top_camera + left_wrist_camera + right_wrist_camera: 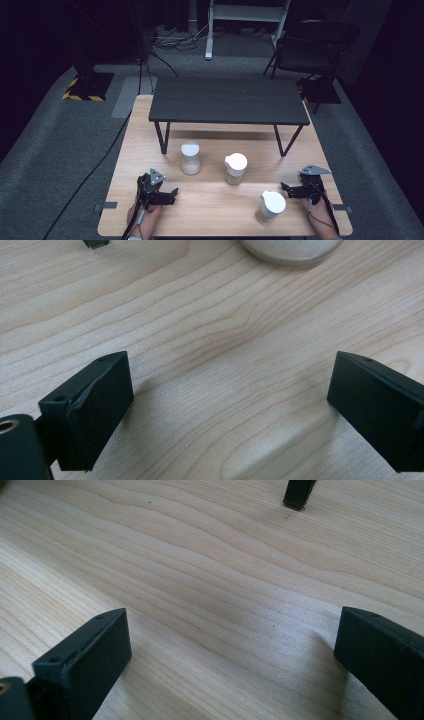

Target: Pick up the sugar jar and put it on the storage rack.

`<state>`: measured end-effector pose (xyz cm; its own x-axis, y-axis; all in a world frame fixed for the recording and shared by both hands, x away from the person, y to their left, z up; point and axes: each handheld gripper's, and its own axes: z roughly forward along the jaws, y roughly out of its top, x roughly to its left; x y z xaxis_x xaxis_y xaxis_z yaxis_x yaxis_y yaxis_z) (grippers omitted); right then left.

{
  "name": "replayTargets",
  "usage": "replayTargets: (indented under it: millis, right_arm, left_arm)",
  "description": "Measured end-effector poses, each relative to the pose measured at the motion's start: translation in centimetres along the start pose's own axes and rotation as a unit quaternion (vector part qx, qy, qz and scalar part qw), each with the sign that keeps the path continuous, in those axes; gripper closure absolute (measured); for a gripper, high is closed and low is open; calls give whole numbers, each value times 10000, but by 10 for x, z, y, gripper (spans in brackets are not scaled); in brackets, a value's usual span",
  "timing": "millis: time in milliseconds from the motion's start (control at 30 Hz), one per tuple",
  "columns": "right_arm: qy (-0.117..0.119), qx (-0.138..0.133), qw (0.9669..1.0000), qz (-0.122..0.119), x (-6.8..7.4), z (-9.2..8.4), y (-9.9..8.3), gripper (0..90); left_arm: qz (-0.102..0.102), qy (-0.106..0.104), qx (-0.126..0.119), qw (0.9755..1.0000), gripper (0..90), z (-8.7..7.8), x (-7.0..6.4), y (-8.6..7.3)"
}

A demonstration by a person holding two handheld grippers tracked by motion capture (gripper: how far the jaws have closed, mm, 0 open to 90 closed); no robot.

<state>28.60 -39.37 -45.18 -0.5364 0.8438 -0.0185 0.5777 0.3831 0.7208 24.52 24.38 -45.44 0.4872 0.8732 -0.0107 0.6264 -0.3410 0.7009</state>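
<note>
While both grippers rest low on the wooden table (215,210), their jaws stand wide apart with nothing between them.

Left gripper (171,192): held by the left hand (145,212); fingers (87,412) spread wide over bare wood. Ahead of its fingertips, near but apart, stands the flat-lidded jar (190,157); a jar's rounded base (290,250) shows at the top edge of the left gripper view.

Right gripper (286,188): held by the right hand (320,212); fingers (85,665) spread wide. Just beside its fingertips, toward the table's front edge and not touching, stands the nearest spouted jar (270,206).

Second spouted jar (235,168): between the two grippers, farther back.

Small black bench (227,100): well beyond all fingertips; one leg foot (299,495) shows in the right gripper view.
</note>
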Motion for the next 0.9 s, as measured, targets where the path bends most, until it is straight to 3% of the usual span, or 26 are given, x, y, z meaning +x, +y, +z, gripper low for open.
replayTargets:
  millis: [533,700,900]
  right_arm:
    - [-6,1,10000,-2,0,0,0,16]
    - [-6,1,10000,-2,0,0,0,16]
    - [-4,0,10000,5,0,0,0,16]
  left_arm:
    - [-114,45,16,9999,49,-1,-3,1]
    - [-82,-1,-457,9989,54,-9,-1,-9]
    - [-17,63,-1015,9948,57,-18,-7,-21]
